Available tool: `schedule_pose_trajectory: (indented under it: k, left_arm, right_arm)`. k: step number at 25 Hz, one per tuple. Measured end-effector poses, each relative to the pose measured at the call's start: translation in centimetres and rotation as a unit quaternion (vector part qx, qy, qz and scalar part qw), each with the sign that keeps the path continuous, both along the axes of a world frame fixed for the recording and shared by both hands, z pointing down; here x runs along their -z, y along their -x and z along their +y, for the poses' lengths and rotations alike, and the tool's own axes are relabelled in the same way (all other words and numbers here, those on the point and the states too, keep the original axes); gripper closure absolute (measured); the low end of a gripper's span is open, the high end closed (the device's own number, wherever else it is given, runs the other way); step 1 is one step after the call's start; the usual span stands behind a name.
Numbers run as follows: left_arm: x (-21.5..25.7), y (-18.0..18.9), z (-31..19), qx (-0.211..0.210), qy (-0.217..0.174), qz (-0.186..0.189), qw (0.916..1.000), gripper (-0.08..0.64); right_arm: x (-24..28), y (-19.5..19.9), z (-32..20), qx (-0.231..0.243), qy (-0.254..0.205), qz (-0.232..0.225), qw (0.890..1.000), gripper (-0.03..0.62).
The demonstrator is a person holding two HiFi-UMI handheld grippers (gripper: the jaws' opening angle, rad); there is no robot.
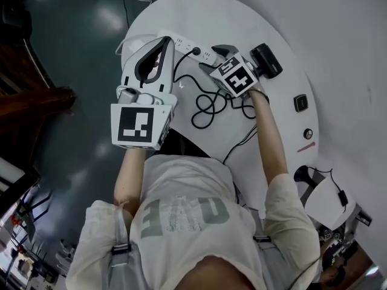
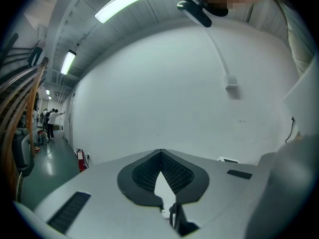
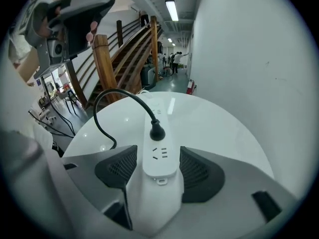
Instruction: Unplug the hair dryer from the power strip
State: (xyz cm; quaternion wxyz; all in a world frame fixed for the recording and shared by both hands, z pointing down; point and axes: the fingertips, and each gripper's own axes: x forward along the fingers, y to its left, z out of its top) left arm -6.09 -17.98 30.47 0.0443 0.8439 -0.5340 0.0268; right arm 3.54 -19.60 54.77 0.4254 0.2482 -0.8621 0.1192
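A white power strip (image 1: 187, 45) lies at the far side of the round white table (image 1: 266, 17). A black plug (image 1: 195, 51) sits in it, and its cord (image 1: 208, 104) coils toward the black hair dryer (image 1: 266, 60). My right gripper (image 1: 211, 58) is tilted down over the strip's near end. In the right gripper view its jaws (image 3: 158, 176) stand open on either side of the strip (image 3: 159, 156), just short of the plug (image 3: 157, 132). My left gripper (image 1: 165, 41) hovers over the table's left part. It (image 2: 162, 156) is shut on nothing and points level at a white wall.
A small black box (image 1: 300, 103), a round knob (image 1: 308, 133) and a red marker (image 1: 306, 147) lie at the table's right. A white device with a cable (image 1: 326, 199) stands lower right. A wooden stair rail (image 3: 124, 54) runs beyond the table.
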Motion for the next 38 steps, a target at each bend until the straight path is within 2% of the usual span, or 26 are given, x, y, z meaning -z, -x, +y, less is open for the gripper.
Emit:
schedule_pose_trajectory:
  k: [8, 18, 21, 24, 26, 29, 31, 33, 35, 38]
  left_arm:
    - [-0.6, 0.7, -0.3, 0.008, 0.013, 0.002, 0.9999, 0.548]
    - [-1.2, 0.4, -0.4, 0.008, 0.017, 0.008, 0.9998, 0.548]
    - [-1.4, -0.2, -0.5, -0.009, 0.014, 0.003, 0.9999, 0.548]
    - [-3.0, -1.4, -0.8, -0.052, 0.041, -0.016, 0.9976, 0.545]
    - [-4.6, -2.1, -1.2, -0.083, 0.067, -0.017, 0.9941, 0.501]
    - [-6.8, -2.0, -2.4, -0.13, 0.085, 0.001, 0.9878, 0.439]
    - [-8.1, -1.9, -2.9, -0.177, 0.105, 0.006, 0.9786, 0.393]
    - [-9.3, -2.2, -3.0, -0.219, 0.14, 0.001, 0.9655, 0.324]
    - [-10.2, -3.0, -2.8, -0.235, 0.168, -0.016, 0.9572, 0.315]
    - [-11.9, -4.8, -2.3, -0.24, 0.191, -0.063, 0.9497, 0.307]
  right_arm:
    - [-2.1, -0.2, 0.1, -0.001, 0.016, 0.039, 0.999, 0.333]
    - [-2.1, -0.1, 0.1, 0.0, 0.02, 0.041, 0.999, 0.334]
    - [-2.3, -0.3, -0.1, 0.0, 0.02, 0.043, 0.999, 0.334]
    - [-2.6, -0.6, -0.2, -0.003, 0.019, 0.048, 0.999, 0.333]
    - [-2.7, -0.7, -0.3, -0.005, 0.018, 0.048, 0.999, 0.333]
    - [-2.5, -0.6, -0.2, -0.002, 0.017, 0.046, 0.999, 0.333]
    - [-2.5, -0.6, -0.3, -0.001, 0.017, 0.044, 0.999, 0.333]
    - [-2.5, -0.5, -0.3, -0.002, 0.019, 0.041, 0.999, 0.333]
    - [-2.3, -0.3, -0.1, -0.005, 0.024, 0.036, 0.999, 0.333]
    - [-2.4, -0.5, -0.3, -0.007, 0.023, 0.033, 0.999, 0.333]
